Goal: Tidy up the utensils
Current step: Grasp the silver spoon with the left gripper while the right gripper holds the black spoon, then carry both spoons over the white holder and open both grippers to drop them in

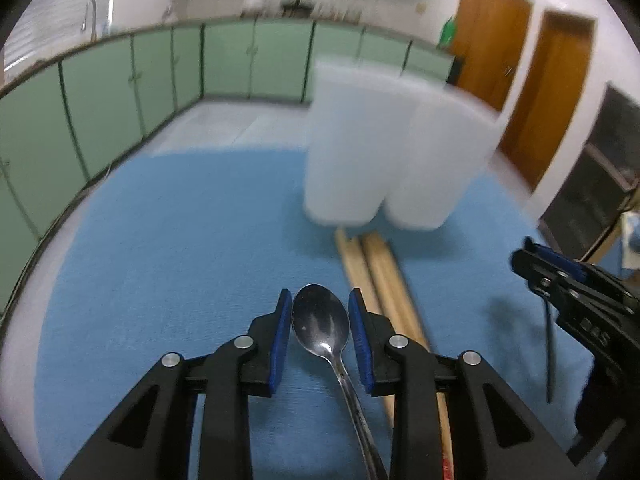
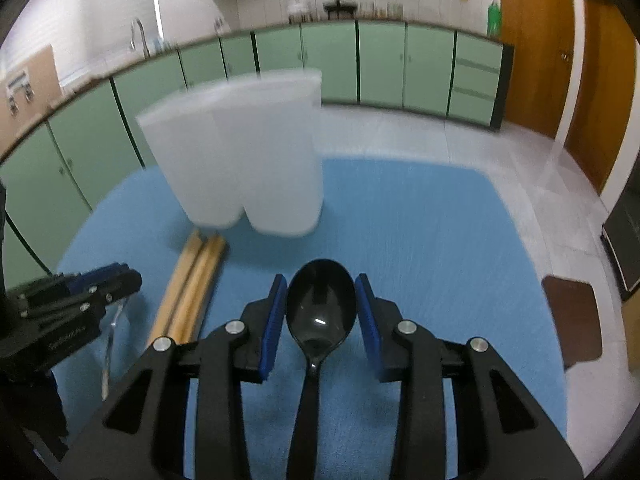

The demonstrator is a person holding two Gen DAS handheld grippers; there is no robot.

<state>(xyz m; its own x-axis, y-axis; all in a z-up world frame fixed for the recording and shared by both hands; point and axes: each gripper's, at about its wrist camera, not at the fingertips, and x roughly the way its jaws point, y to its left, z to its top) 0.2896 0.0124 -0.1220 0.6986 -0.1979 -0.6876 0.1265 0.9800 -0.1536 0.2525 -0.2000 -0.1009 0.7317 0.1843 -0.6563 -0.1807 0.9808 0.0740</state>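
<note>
Left wrist view: ahead of both grippers on the blue mat (image 1: 180, 260) stands a white twin-compartment holder (image 1: 396, 152), light plastic that would probably tip if knocked. Between the grippers lie wooden chopsticks (image 1: 384, 276), stiff and light, likely to roll. The left gripper (image 1: 320, 320) is clamped on the bowl of a metal spoon (image 1: 320, 328), rigid and slick, so it may pivot; a hold on the neck would be steadier. The right gripper (image 2: 321, 308) pinches a black spoon (image 2: 320, 304) by its bowl, seemingly glossy plastic, lighter still.
</note>
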